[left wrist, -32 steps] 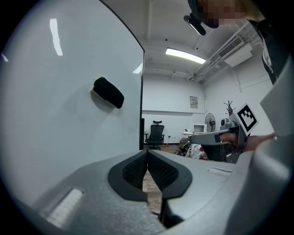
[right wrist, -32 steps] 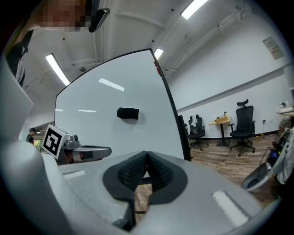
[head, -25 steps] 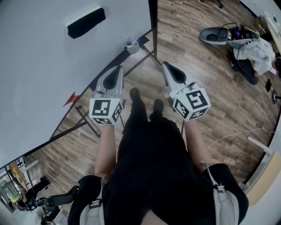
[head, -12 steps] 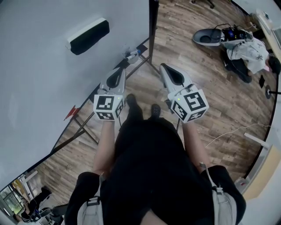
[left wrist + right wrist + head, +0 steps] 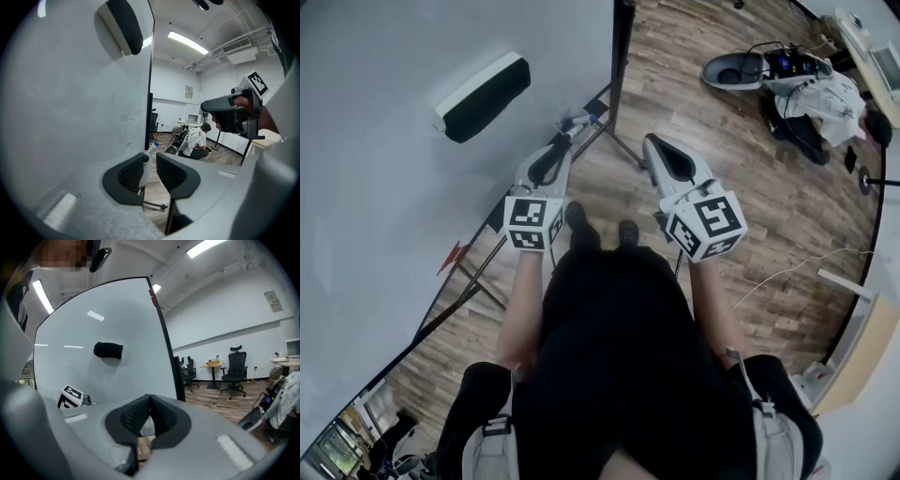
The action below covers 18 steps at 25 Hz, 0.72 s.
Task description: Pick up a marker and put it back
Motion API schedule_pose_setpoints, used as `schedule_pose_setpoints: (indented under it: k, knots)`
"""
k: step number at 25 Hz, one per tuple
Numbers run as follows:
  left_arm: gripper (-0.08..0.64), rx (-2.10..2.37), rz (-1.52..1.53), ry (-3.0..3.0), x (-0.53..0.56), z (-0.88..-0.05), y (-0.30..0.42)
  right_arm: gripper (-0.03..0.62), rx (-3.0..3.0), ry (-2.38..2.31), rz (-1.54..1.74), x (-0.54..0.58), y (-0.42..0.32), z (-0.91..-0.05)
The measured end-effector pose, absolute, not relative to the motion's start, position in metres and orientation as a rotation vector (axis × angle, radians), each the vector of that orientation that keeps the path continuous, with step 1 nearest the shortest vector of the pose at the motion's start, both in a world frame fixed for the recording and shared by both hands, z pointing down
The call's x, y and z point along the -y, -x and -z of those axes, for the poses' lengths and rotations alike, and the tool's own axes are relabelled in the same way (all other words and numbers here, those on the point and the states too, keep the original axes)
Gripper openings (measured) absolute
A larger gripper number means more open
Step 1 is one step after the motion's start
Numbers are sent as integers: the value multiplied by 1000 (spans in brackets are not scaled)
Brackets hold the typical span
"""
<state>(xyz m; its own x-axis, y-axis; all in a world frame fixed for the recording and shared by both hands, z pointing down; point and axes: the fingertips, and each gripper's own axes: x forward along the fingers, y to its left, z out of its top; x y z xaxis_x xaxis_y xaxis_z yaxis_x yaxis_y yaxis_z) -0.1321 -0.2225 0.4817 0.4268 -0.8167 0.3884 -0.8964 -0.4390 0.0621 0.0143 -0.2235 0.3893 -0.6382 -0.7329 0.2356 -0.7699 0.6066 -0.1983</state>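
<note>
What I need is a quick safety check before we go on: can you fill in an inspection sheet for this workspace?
Surface: whiteboard, blank, on a floor stand.
Job's things: marker with a blue cap at the board's lower edge; black eraser stuck on the board.
Clutter: small red item at the board's lower edge; grey device on the floor.
Grippers: left gripper jaws have just been opening, marker showing in the gap, pads not pressing it; right gripper shut, empty.
Cables: white cable across the floor at the right.
Surroundings: wood floor; office chair; a person crouching on the floor.
</note>
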Motion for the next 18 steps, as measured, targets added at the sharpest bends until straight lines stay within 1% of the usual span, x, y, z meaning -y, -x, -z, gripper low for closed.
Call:
schedule_pose_setpoints:
  k: [1, 18]
  knots:
    - [97, 1483, -451, -2421, 224, -485, 133, 2, 2691, -1276, -426, 225, -15, -389]
    - [104, 1380, -531, -2476, 254, -506, 125, 2, 2630, -1380, -422, 232, -22, -388]
